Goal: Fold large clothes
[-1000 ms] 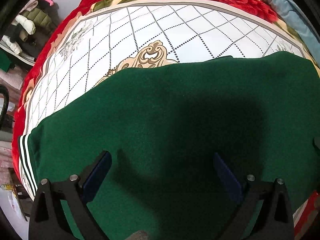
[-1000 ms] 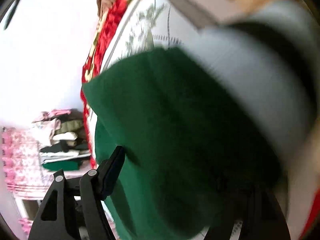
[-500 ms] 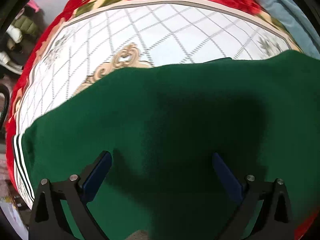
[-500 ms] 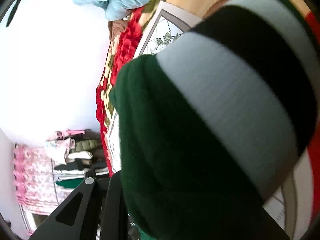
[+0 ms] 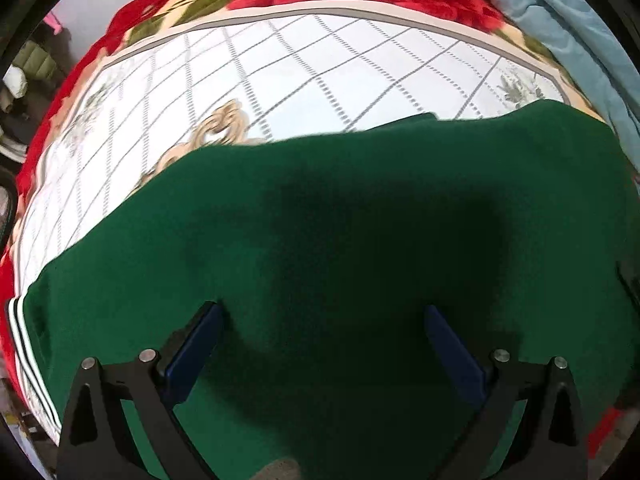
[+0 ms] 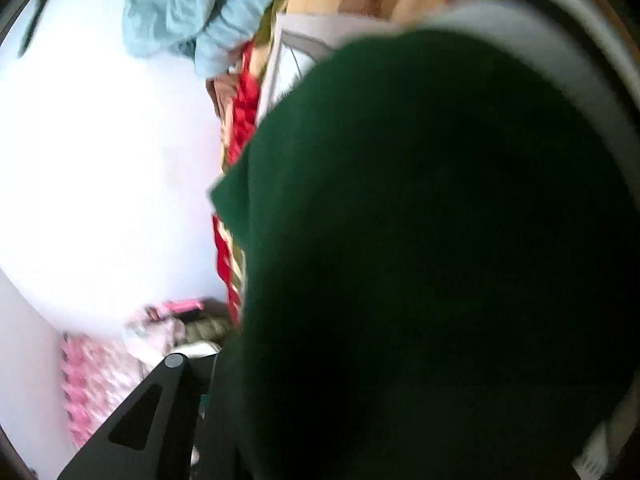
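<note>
Below, the green garment (image 5: 360, 240) lies beneath the open left hand-held gripper (image 5: 320, 344).

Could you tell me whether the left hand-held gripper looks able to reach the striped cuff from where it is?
Probably yes: the left hand-held gripper is open above the green garment, and nothing lies between it and the striped cuff.

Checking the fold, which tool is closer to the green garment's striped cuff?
Right. The right tool has the striped cuff draped just ahead; the left tool hangs open over the green garment.
</note>
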Demonstrator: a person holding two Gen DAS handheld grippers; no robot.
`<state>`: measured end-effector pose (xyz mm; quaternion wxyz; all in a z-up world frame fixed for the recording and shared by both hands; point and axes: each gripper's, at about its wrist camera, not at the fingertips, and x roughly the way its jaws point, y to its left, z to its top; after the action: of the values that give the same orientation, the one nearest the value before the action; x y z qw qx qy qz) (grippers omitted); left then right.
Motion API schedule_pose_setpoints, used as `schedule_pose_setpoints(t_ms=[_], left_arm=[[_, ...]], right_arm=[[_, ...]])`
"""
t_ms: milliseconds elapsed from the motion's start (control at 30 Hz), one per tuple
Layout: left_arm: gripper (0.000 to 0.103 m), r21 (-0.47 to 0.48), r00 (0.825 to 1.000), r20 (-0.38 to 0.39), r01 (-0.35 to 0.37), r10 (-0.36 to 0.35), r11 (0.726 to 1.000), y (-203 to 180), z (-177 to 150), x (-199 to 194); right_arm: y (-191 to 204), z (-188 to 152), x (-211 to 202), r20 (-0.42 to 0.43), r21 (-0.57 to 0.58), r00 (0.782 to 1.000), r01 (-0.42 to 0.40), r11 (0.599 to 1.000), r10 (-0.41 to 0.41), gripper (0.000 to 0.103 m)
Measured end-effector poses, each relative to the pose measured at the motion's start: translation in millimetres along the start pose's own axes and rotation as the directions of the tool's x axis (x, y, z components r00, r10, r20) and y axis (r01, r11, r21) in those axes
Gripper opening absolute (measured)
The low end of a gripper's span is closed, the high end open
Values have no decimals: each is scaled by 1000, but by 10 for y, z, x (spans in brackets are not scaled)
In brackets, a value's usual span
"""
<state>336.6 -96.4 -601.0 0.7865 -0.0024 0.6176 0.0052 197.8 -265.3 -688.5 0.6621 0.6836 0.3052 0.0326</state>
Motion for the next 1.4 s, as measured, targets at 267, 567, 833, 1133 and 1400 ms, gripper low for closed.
schedule_pose_setpoints(t_ms=[267,567,833,1133,1400], left_arm=[[103,87,984,6,178,-179,980,-705,302,-4],[103,-205,984,60,178,-169,962,463,-87,-712],[103,-520,994,-23,-102,106,848,2482,-1303,-1140],[103,-703,967,-108,-238,231,671,3691,-2186,-1463],[103,-743,966,-44,-201,253,638,4072,-2249,-1924]], right_arm=[[1078,-201,-628,109,-217,992,89,972,-67,23],[2274,-1015,-567,148,-593,969,248,766,-199,23],[2799,-2638,367,55,-875,951,192,445,-304,23],[2029,-4410,1531,-180,-952,818,-5,306,-546,23],[1548,-4874,1798,-415,-898,600,-151,413,-684,92]])
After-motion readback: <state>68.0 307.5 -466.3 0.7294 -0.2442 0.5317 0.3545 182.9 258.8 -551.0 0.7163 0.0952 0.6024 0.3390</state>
